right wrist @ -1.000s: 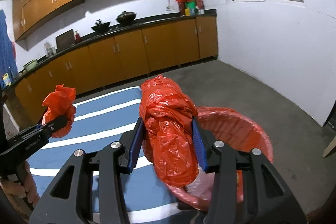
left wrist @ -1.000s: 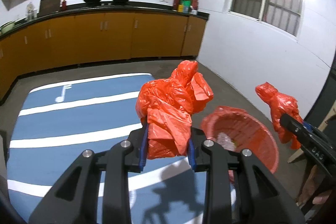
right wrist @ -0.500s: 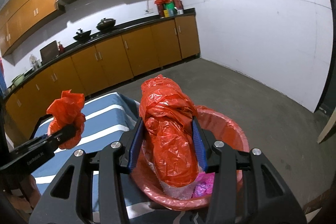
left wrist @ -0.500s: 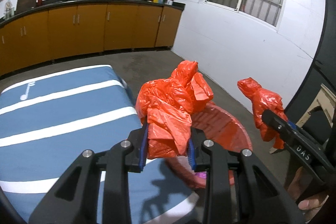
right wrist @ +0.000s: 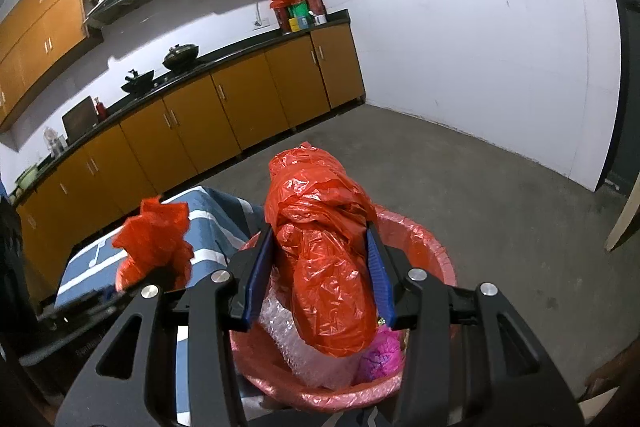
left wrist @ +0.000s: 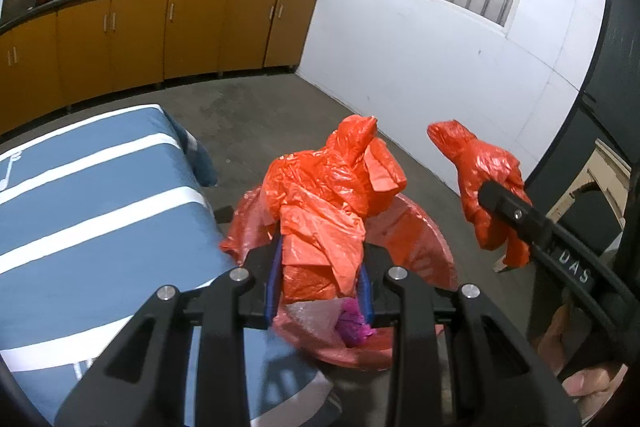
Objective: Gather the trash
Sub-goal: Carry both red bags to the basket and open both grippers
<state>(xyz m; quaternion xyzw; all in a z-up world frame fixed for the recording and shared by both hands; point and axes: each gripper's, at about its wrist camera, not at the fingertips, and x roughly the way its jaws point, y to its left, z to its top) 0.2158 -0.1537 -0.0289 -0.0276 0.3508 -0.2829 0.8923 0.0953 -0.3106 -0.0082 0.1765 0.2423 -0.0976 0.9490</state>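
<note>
Two grippers, two wads of red bag. The left gripper [left wrist: 320,277] clamps one crumpled wad [left wrist: 328,203] between its blue pads, jaws narrow on it. The right gripper [right wrist: 318,275] pinches the second wad [right wrist: 324,259], a fatter roll, jaws somewhat wider. Below and ahead of both pairs of jaws sits one red-lined bin [right wrist: 424,239]; inside it lie bubble wrap [right wrist: 280,331] and one pink scrap [right wrist: 380,355] (crumpled, kind unclear). Left of the jaws: one blue striped mat [left wrist: 88,203].
</note>
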